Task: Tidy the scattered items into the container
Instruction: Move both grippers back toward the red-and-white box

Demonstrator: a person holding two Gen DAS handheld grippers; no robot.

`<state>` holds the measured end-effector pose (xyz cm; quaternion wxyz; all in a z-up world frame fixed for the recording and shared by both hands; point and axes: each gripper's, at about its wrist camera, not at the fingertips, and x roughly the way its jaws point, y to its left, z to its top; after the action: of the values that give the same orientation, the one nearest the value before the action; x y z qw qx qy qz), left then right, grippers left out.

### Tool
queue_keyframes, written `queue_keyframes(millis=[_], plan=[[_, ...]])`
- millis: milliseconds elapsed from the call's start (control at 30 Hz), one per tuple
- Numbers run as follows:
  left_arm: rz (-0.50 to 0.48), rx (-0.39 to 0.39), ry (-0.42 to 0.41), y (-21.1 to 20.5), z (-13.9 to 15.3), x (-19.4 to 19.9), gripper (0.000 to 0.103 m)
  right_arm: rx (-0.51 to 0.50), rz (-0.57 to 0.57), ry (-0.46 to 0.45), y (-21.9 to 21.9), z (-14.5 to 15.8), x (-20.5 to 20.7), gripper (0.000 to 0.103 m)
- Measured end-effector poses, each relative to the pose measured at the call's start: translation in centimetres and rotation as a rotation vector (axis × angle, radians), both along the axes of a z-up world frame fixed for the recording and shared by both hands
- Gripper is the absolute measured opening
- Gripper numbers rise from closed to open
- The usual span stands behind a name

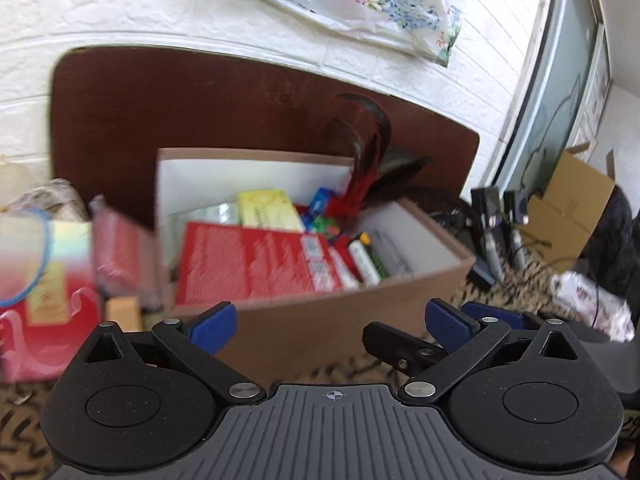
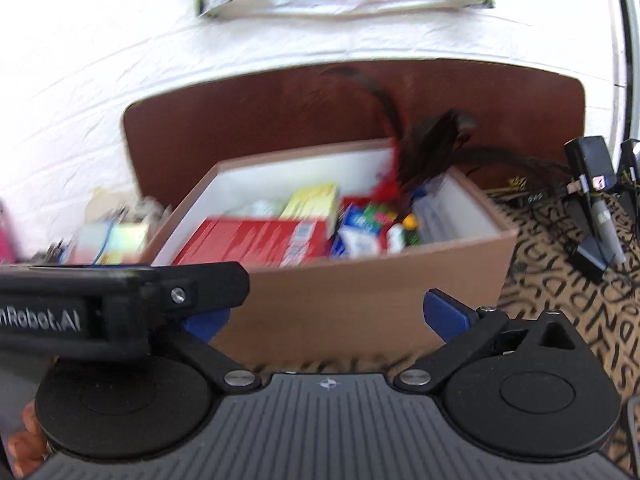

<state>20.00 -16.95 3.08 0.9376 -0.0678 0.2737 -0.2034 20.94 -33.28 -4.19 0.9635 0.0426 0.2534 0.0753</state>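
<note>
Though blurred, the brown box (image 1: 340, 320) brims with packets.

bright daylight pours in from the window (image 1: 568, 92) at right, washing the white wall (image 1: 120, 12) out, while both fisheye views bow at the edges and smear with motion blur, worst at left.
</note>
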Motion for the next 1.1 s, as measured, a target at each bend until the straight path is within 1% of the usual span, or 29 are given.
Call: queue_keyframes(millis=[67, 167, 267, 367, 467, 533, 600, 767, 867, 1100], plan=[[0.027, 0.017, 0.001, 0.9, -0.4, -1.8, 0.103, -0.015, 0.016, 0.026, 1.3, -0.2, -1.1, 0.103], [0.060, 0.014, 0.035, 2.6, -0.8, -3.7, 0.103, -0.021, 0.036, 0.069, 3.2, -0.6, -2.7, 0.103], [0.090, 0.013, 0.061, 4.6, -1.3, -5.5, 0.103, -0.022, 0.083, 0.098, 5.0, -0.9, -4.1, 0.103], [0.119, 0.037, 0.061, 6.6, -1.4, -7.2, 0.103, -0.040, 0.127, 0.116, 7.0, -1.0, -5.2, 0.103], [0.151, 0.042, 0.070, 8.6, -1.1, -8.5, 0.103, -0.068, 0.161, 0.117, 8.9, -0.8, -6.0, 0.103], [0.187, 0.019, 0.086, 9.9, -0.9, -9.3, 0.103, -0.074, 0.180, 0.110, 9.9, -0.4, -6.8, 0.103], [0.202, 0.010, 0.097, 11.0, -0.6, -9.9, 0.103, -0.080, 0.203, 0.105, 10.9, -0.2, -7.3, 0.103], [0.233, 0.032, 0.080, 13.2, -0.4, -11.7, 0.103, -0.104, 0.247, 0.103, 13.4, 0.0, -8.1, 0.103], [0.256, 0.045, 0.084, 14.6, -0.3, -12.4, 0.103, -0.111, 0.275, 0.110, 15.0, -0.1, -8.2, 0.103], [0.301, 0.068, 0.087, 17.7, -0.3, -12.6, 0.103, -0.151, 0.339, 0.107, 19.0, -0.3, -8.0, 0.103]])
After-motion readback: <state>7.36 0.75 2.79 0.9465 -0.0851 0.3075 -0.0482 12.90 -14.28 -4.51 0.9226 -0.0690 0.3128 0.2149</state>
